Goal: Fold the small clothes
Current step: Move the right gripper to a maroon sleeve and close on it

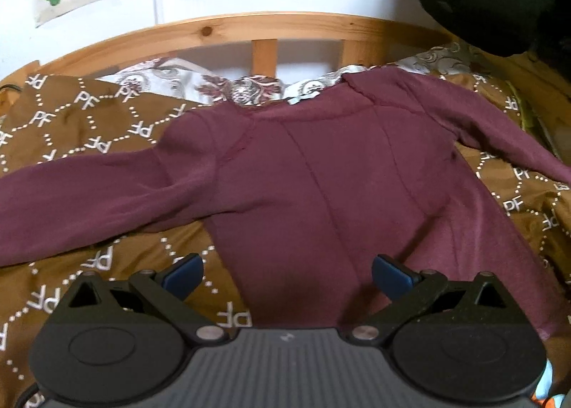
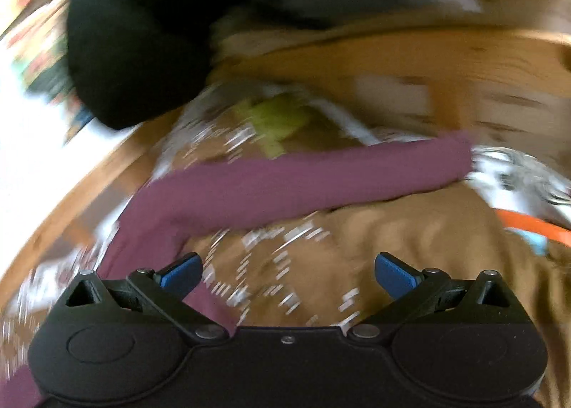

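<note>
**Maroon top spread flat, both claws empty above the bed**

A maroon long-sleeved top (image 1: 321,172) lies spread on the brown patterned bedspread (image 1: 89,115), collar toward the wooden headboard (image 1: 249,29), sleeves out toward either side edge. The left gripper (image 1: 287,276) hangs over the hem, jaws wide apart, holding nothing. The right gripper (image 2: 288,274), equally wide and empty, points at the right sleeve (image 2: 303,183) near the bed's side rail.

The soft bedspread could bunch up with the garment if a claw bites too deep, dragging the fold askew. Only the left wrist view shows the whole top. The right wrist view, heavily blurred, alone shows the sleeve's cuff end and a black bundle (image 2: 142,33) beyond it.
</note>
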A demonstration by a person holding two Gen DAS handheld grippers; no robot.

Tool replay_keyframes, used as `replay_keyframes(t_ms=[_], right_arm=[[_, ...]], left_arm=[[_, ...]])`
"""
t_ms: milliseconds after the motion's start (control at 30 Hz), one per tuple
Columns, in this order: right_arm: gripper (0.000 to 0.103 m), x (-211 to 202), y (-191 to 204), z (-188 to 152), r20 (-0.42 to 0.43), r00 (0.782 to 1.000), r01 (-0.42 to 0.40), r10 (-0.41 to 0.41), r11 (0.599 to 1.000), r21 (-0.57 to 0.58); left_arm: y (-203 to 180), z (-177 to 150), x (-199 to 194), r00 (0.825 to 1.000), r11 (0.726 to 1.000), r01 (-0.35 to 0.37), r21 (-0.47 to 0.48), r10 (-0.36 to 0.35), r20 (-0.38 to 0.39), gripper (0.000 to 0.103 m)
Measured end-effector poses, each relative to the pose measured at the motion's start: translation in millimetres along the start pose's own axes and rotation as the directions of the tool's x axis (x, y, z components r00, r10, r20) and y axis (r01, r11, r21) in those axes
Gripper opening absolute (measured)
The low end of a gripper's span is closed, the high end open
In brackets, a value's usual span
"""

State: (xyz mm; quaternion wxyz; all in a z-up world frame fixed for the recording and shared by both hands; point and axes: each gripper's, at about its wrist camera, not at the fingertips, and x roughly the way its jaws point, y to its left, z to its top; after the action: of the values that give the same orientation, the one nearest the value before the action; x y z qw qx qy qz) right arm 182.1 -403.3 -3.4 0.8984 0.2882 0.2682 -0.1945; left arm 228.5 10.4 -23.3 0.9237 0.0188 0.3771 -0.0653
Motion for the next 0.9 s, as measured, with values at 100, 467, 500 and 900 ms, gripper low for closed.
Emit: replay_keyframes(t_ms=[100, 467, 500, 900], right_arm=[[0.103, 9, -22, 14, 0.042, 0.996, 0.073, -0.078, 0.993, 0.093], [0.085, 82, -57, 32, 0.043, 0.941, 0.313, -0.336, 0.912, 0.264], [0.079, 85, -61, 33, 0.055, 0.935, 0.323, -0.351, 0.905, 0.278], [0.009, 79, -47, 29, 0.231, 0.903, 0.307, -0.362, 0.92, 0.243]], left_arm=[[-1, 1, 8, 1.0, 1.0, 0.027, 0.0, -0.027, -0.015, 0.102], [18, 0, 23, 0.995, 0.993, 0.028, -0.118, -0.039, -0.09, 0.102], [20, 0, 22, 0.995, 0.991, 0.034, -0.129, -0.046, -0.091, 0.102], [30, 7, 16, 0.996, 0.98, 0.048, -0.192, -0.062, -0.069, 0.102]])
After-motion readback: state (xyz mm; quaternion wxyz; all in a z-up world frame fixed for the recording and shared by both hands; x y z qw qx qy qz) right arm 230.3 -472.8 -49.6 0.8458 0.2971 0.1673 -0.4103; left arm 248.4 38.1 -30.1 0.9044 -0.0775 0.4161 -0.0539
